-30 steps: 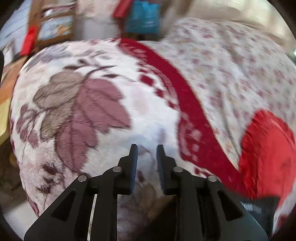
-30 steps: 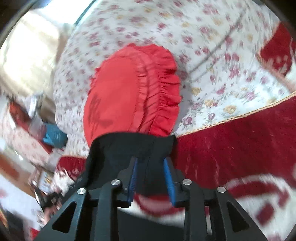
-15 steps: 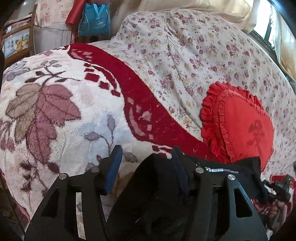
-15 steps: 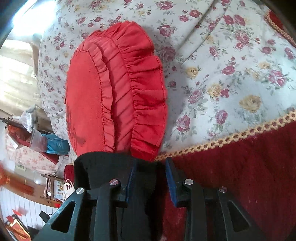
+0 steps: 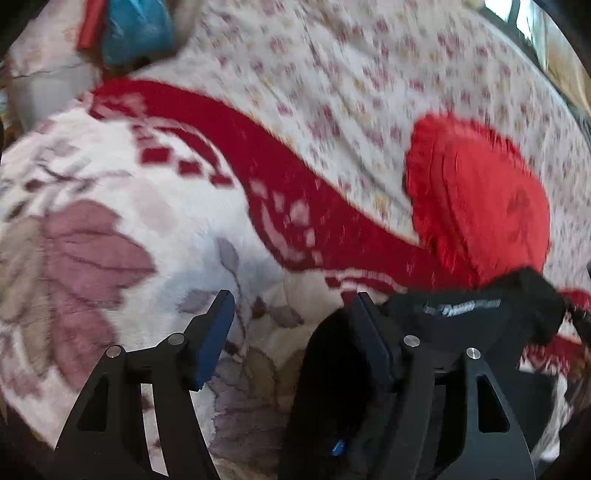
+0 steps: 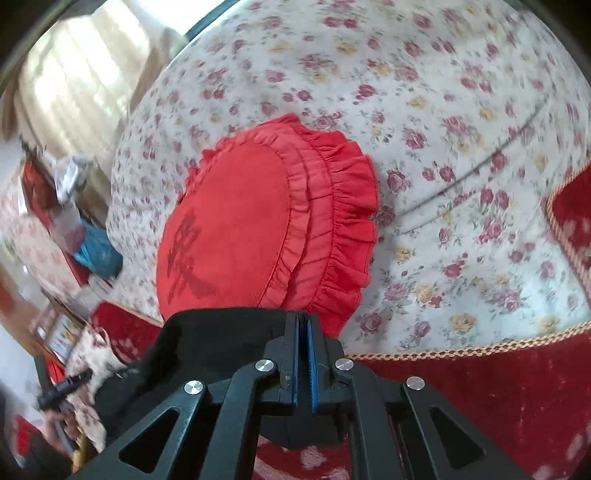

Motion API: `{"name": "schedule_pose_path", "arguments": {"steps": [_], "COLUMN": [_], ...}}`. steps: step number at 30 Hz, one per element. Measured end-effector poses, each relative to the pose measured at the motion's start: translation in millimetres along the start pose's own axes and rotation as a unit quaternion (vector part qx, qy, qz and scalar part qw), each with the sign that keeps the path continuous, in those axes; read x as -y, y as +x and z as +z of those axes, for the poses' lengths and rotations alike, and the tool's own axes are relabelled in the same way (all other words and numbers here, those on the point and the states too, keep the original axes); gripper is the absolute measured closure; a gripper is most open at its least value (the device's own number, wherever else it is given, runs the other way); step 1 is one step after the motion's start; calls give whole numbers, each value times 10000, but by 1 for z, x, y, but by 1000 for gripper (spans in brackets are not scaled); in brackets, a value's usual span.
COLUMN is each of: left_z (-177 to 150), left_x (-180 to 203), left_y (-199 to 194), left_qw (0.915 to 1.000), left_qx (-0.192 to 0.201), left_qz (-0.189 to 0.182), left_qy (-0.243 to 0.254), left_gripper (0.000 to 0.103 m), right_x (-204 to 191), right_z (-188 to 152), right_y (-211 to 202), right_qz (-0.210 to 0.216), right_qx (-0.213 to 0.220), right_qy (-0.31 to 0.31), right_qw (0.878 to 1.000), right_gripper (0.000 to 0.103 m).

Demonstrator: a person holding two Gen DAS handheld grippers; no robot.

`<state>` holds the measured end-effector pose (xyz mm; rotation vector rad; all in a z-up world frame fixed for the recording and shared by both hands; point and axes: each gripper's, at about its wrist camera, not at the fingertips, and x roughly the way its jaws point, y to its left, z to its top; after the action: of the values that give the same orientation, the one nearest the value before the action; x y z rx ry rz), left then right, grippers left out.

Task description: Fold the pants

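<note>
The black pants lie bunched on the blanket at the lower right of the left wrist view. One corner is pulled up toward the right edge. My left gripper stands open and its jaws are opening. Black cloth hangs against its right finger, the left finger is bare, and the pads press on nothing. In the right wrist view my right gripper is shut on the edge of the pants, which spread to the left below it.
A red frilled cushion sits just beyond the pants on a rose-print sheet. A plush leaf-pattern blanket with a red border covers the near part of the bed. A blue bag hangs beyond the bed.
The left jaws have spread wide and the black cloth has come in beside the right finger. The right jaws, which straddled the pants' edge, have closed on it and lifted a little.
</note>
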<state>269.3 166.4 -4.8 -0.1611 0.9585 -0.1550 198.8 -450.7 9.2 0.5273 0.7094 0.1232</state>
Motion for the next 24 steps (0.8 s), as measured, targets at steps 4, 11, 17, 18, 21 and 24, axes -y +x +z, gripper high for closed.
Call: {"name": "schedule_pose_path", "arguments": {"steps": [4, 11, 17, 18, 21, 24], "left_z": [1, 7, 19, 20, 22, 24], "left_x": [-12, -11, -22, -20, -14, -9], "left_y": [38, 78, 83, 84, 85, 82], "left_qw": [9960, 9709, 9666, 9669, 9661, 9669], "left_qx": [-667, -1530, -1364, -1382, -1453, -1421], "left_qz": [-333, -1269, -1102, -1117, -1301, -1430], "left_qy": [-494, -1336, -1869, -1832, -1692, -1563], "left_gripper": [37, 37, 36, 36, 36, 36], "right_x": [-2, 6, 2, 1, 0, 0], "right_z": [-10, -17, -16, -16, -16, -15], "right_y": [5, 4, 4, 5, 4, 3], "right_qz": [-140, -143, -165, -175, -168, -168], "right_qx": [-92, -111, -107, -115, -98, -77], "right_qy": [-87, -115, -186, -207, -246, -253], "right_qw": [9998, 9998, 9996, 9996, 9995, 9995], "right_gripper": [99, 99, 99, 99, 99, 99]}}
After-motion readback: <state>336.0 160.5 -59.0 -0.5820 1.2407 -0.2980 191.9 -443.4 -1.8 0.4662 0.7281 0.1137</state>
